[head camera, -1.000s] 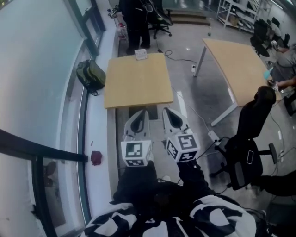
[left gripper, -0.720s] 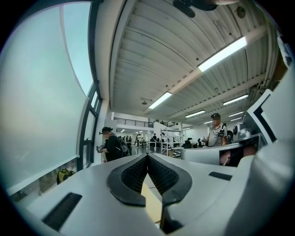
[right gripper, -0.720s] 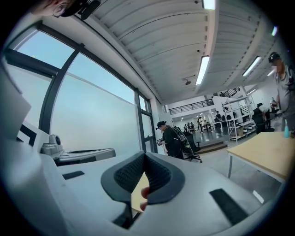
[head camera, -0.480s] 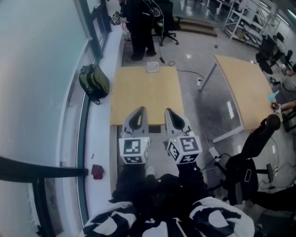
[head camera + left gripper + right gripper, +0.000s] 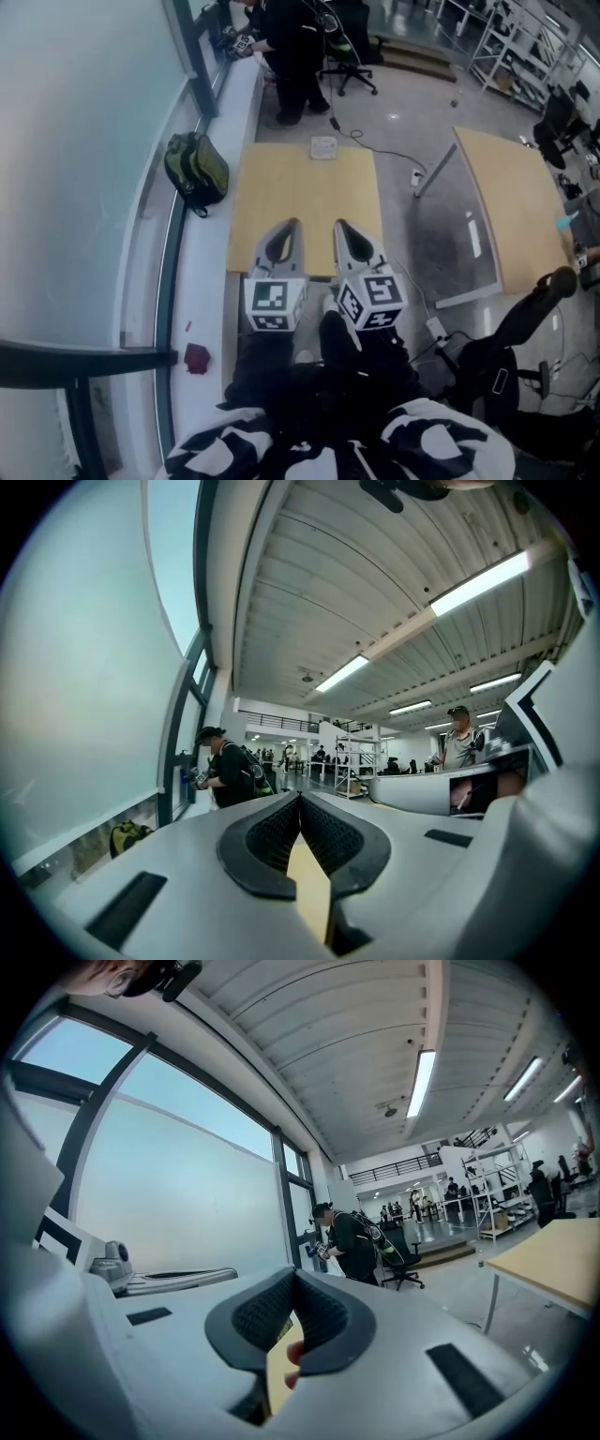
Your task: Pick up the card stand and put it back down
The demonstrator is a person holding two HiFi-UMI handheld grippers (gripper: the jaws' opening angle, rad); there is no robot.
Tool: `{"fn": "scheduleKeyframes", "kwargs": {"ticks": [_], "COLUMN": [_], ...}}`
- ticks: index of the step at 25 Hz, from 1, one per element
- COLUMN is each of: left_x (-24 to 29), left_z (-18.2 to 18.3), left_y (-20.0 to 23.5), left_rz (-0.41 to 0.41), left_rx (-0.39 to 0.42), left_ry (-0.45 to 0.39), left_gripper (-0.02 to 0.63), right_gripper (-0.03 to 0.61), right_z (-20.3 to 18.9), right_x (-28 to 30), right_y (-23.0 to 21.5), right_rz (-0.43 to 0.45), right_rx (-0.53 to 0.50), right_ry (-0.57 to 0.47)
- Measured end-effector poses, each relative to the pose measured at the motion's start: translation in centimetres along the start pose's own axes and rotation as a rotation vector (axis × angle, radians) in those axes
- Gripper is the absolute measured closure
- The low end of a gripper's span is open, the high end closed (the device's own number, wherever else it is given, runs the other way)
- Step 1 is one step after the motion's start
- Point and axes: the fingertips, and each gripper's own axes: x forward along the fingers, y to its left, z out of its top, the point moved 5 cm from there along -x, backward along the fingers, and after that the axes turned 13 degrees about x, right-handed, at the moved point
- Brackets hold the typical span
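Note:
The card stand (image 5: pixel 323 147), a small pale square piece, stands at the far edge of a light wooden table (image 5: pixel 300 202) in the head view. My left gripper (image 5: pixel 282 231) and right gripper (image 5: pixel 346 231) hover side by side over the table's near edge, well short of the stand. Both are shut with nothing held. In the left gripper view the left gripper (image 5: pixel 298 799) has its dark pads meeting at the tip, and a strip of the tan table shows below them. In the right gripper view the right gripper (image 5: pixel 292 1275) shows its pads closed the same way.
A green backpack (image 5: pixel 197 169) leans on the window ledge left of the table. A person in black (image 5: pixel 295 47) stands beyond the far end, near an office chair (image 5: pixel 354 37). A second table (image 5: pixel 520 202), a black chair (image 5: pixel 511 347) and floor cables (image 5: pixel 436 328) lie right.
The view has advanced toward the table: it and the card stand sit nearer and lower in the head view. Both grippers keep the same shut pose in front of me.

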Motion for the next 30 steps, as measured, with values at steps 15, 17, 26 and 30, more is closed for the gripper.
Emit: {"fn": "scheduleKeyframes", "kwargs": {"ticks": [15,17,26,30], "left_x": [19.0,20.5,25.4,27.3], "left_z": [3.2,2.3,-1.1,-3.3], "left_y": [-0.4,-0.7,-1.8,-2.1], "left_rz": [-0.018,-0.035,-0.093,-0.115], "left_rx": [0.097,0.083,0.077,0.042], "left_ry": [-0.037,-0.032,-0.022,0.021], "left_gripper": [0.609,0.609,0.609,0.609], "right_gripper": [0.561,0.561,0.561,0.561], "right_z": [9.1,8.8,5.9,4.6], "right_x": [13.2,14.4,18.0,18.8], "right_y": [-13.2,-15.0,-20.6,-22.9], "right_rz": [0.055,0.048,0.016,-0.033], "right_rx": [0.046,0.05,0.122,0.128], "right_ry": [-0.094,-0.084,0.016,0.052]}}
